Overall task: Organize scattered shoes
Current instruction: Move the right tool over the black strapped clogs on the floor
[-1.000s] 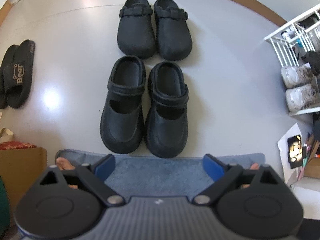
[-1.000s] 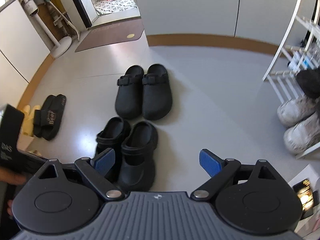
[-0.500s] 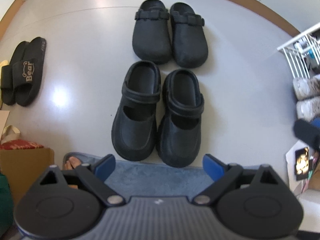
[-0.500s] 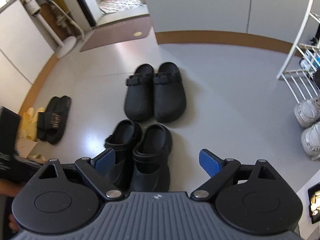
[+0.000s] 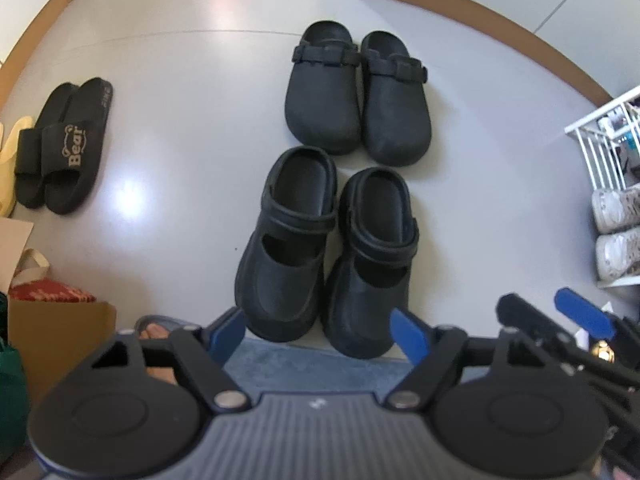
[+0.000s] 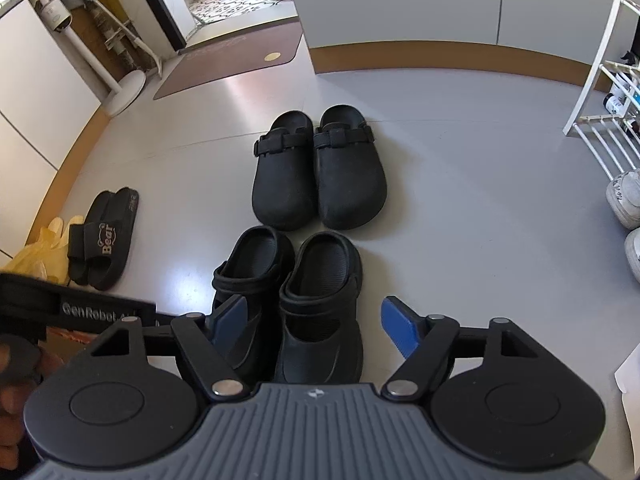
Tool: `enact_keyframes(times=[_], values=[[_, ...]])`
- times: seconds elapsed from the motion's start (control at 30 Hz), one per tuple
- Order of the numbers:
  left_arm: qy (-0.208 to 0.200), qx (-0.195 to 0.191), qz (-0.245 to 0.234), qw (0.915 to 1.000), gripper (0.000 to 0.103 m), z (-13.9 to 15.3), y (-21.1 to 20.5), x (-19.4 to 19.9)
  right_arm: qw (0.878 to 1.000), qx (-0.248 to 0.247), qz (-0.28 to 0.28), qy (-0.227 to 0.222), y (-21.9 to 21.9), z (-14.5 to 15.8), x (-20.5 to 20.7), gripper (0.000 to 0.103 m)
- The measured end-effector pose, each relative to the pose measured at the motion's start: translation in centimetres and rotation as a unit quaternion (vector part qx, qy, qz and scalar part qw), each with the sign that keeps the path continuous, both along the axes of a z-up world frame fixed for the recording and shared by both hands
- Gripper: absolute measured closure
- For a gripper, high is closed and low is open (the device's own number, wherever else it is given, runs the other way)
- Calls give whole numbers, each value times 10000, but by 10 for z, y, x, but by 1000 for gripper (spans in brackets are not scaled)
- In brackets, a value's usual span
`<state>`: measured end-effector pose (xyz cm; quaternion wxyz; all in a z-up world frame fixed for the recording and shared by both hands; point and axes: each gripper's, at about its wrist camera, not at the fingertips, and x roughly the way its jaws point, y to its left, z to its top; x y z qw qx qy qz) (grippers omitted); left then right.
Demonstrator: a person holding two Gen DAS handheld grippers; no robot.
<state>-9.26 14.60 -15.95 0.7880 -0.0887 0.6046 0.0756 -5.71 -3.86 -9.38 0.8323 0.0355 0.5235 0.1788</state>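
Two pairs of black shoes stand in a column on the grey floor. The near pair of strapped clogs (image 5: 324, 248) (image 6: 320, 300) sits toe-first toward me, with the buckled clogs (image 5: 356, 92) (image 6: 320, 168) behind them. Black "Bear" slides (image 5: 64, 148) (image 6: 104, 236) lie to the left. My left gripper (image 5: 318, 334) hovers over the blue mat (image 5: 312, 364) just short of the near pair's toes; its jaws are closing with nothing between them. My right gripper (image 6: 314, 324) (image 5: 548, 316) hangs above the near pair, jaws closing. The right clog shows between its fingers and the pads do not press it.
A white shoe rack (image 5: 600, 148) with white sneakers (image 5: 616, 216) stands at the right. At the left are a brown paper bag (image 5: 52, 332), a yellow slipper (image 5: 12, 152) and a bare foot (image 5: 156, 334). Farther back are a fan base (image 6: 124, 88) and a brown doormat (image 6: 232, 60).
Both grippers' fingers have drawn closer together. The right gripper has sunk toward the near clogs and now shows at the right edge of the left wrist view.
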Motion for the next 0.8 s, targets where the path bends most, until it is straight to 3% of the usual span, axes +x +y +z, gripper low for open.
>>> enact_keyframes(times=[0.23,0.37,0.63,0.8], values=[[14,65,20,10000,20,-2,3,0,9981,-178,-463,-368,-8,-9,-5,24],[-11,101,72,9999,18,-1,7,1,9959,150,-754,-477,-16,-31,-9,24],[82,334,7,9994,18,-10,8,2,9916,22,-516,-1187,13,-58,-20,24],[272,273,199,9991,18,-24,18,2,9938,52,-352,-1055,29,-82,-22,23]])
